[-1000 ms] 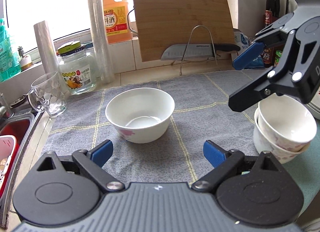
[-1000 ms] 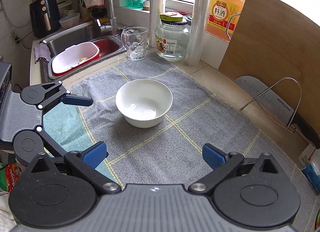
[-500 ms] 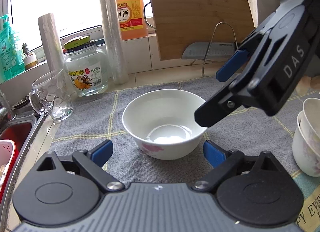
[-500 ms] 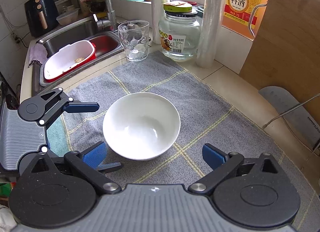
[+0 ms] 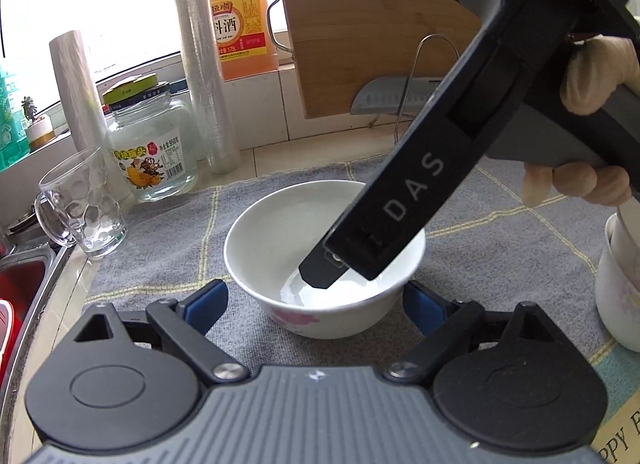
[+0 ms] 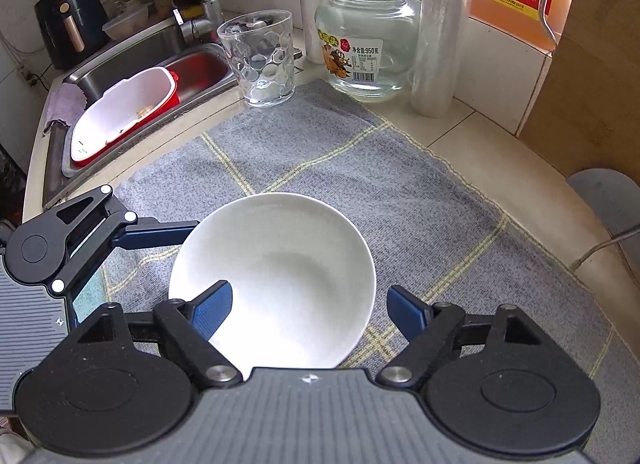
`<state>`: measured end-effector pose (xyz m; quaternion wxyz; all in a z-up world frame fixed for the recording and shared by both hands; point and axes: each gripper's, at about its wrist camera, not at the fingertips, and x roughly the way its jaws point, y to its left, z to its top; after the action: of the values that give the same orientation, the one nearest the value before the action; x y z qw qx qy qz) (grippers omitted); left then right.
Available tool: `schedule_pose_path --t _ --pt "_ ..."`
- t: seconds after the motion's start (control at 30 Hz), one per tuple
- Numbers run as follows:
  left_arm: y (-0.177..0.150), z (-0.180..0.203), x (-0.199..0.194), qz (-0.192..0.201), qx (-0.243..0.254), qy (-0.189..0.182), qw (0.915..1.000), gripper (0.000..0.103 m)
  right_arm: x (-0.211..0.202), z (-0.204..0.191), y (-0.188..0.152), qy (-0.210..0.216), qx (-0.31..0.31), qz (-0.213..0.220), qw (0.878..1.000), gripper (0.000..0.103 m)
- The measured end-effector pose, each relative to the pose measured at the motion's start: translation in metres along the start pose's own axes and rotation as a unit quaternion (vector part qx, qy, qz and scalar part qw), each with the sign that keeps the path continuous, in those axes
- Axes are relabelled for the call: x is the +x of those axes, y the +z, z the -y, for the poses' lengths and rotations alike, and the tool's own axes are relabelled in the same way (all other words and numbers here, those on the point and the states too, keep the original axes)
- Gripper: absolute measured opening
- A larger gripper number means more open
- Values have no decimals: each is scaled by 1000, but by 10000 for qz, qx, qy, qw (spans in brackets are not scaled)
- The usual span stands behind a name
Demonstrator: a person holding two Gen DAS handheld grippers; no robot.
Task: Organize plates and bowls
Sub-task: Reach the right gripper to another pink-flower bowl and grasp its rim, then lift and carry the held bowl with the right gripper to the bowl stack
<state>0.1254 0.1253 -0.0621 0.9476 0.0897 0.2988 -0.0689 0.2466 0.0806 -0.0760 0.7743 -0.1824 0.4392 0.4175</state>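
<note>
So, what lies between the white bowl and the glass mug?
Only bare grey checked cloth lies between the white bowl and the glass mug; the right wrist view shows it best.

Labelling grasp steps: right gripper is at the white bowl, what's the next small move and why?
Probably close the right gripper the rest of the way onto the bowl rim. Its jaws have just been closing; one finger sits inside the bowl, the other outside, and neither visibly presses the wall yet. The left gripper flanks the bowl, open.

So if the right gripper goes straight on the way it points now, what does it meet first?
Most likely the white bowl: the right gripper straddles its rim, one finger inside.
</note>
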Motion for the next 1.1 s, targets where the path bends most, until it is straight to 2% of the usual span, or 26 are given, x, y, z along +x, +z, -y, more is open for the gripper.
schedule_pose_path --t 0.13,0.37,0.77,1.1 --pt "1 0 1 5 19 -86 10000 90 2 1 4 20 8 19 10000 82" --pt "2 -2 2 9 32 -124 9999 89 5 -1 9 105 -35 -5 9999 75" --pt "4 0 -1 -35 74 -140 9999 89 3 -2 9 121 -14 -9 9999 74" --pt "7 11 -28 -54 262 -225 9994 89 -27 -12 -7 258 -56 91 9996 74"
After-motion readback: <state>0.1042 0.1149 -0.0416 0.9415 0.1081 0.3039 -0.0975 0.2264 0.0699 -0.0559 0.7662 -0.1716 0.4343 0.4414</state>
